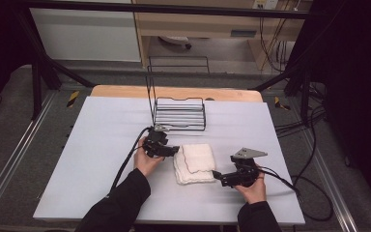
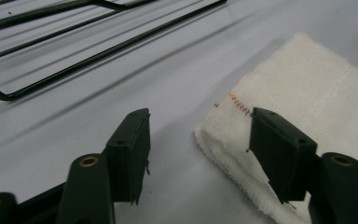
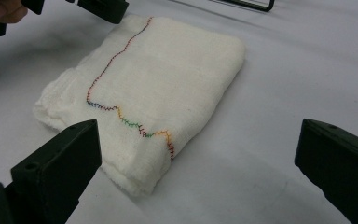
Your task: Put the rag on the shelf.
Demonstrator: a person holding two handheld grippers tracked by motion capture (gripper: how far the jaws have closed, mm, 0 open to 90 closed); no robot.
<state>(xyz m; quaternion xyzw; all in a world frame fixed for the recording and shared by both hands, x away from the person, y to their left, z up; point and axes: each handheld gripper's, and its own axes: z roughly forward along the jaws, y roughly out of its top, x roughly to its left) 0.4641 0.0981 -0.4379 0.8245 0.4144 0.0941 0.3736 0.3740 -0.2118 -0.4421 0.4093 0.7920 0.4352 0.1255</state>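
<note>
The left gripper (image 2: 198, 140), jaws about half open, straddles the near corner of a folded white cloth (image 2: 303, 98), one pad over its edge, the other on the bare table (image 1: 101, 159); no squeeze shows. Across the cloth, the right gripper (image 3: 196, 163) stands wide and empty, its jaws either side of a stitched corner. A wire rack (image 1: 179, 114) stands beyond.

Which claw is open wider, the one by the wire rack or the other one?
The right claw, the one far from the wire rack, is open wider. Its jaws gape at the corner of the folded white cloth. The left claw has jaws closer together around the cloth's edge.
</note>
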